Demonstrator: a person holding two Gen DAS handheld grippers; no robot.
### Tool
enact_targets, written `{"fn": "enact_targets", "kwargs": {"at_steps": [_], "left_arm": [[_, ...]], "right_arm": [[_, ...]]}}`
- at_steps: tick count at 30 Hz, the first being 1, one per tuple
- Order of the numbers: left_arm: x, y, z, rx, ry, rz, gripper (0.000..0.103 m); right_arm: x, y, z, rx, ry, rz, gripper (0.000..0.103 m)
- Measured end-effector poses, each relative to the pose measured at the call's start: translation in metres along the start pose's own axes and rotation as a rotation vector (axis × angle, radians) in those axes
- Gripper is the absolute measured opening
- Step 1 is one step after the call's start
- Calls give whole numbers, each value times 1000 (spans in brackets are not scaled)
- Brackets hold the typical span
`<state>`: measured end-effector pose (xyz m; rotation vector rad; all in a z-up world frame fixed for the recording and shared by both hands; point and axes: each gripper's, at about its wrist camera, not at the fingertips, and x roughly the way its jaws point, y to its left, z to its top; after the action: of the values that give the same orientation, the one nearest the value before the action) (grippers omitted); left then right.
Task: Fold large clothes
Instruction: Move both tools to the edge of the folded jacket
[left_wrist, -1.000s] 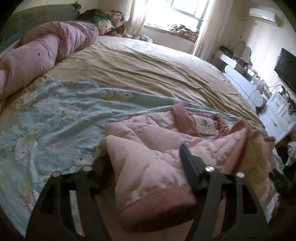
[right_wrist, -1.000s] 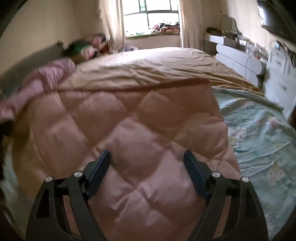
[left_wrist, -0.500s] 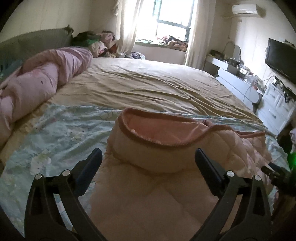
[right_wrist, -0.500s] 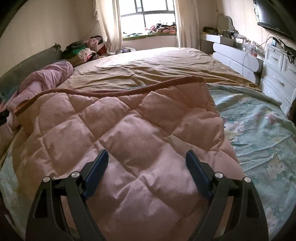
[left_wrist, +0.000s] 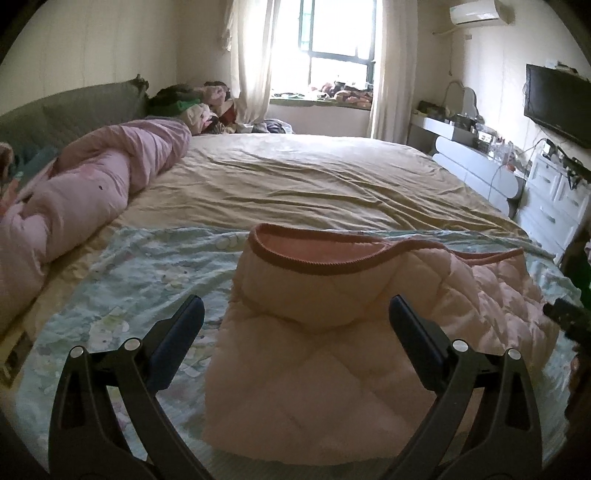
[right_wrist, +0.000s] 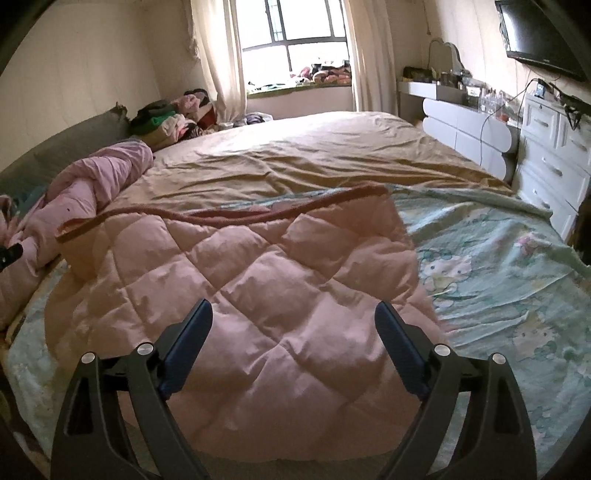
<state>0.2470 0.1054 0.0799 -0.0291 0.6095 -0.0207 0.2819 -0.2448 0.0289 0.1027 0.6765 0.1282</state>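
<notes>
Bedroom: wide bed (left_wrist: 303, 184), tan sheet, pale green cartoon-print blanket (right_wrist: 498, 266). Pink quilted padded jacket (right_wrist: 258, 295) lies folded on the blanket. Left gripper (left_wrist: 295, 325) spread, empty; right gripper (right_wrist: 293, 328) just widened, apparently clear of the fabric.

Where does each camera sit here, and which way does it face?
Left wrist: on the left gripper, angled down over the pink quilted jacket, facing the window; only its open fingers show.
Right wrist: on the right gripper, same heading, over the jacket's quilted panel; open fingers only.
Shared: jacket, bed, window, rolled pink duvet.
</notes>
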Motion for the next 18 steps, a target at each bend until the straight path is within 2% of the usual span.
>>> {"fn": "enact_targets", "kwargs": {"at_steps": [6, 14, 18], "left_arm": [[-7, 7, -14, 1, 7, 35, 94], [16, 39, -55, -41, 108, 87, 94], [31, 55, -70, -79, 154, 85, 94]], "right_arm": [[-20, -5, 0, -22, -33, -14, 95], [-21, -29, -5, -13, -25, -76, 96], [-13, -45, -7, 19, -8, -104, 96]]}}
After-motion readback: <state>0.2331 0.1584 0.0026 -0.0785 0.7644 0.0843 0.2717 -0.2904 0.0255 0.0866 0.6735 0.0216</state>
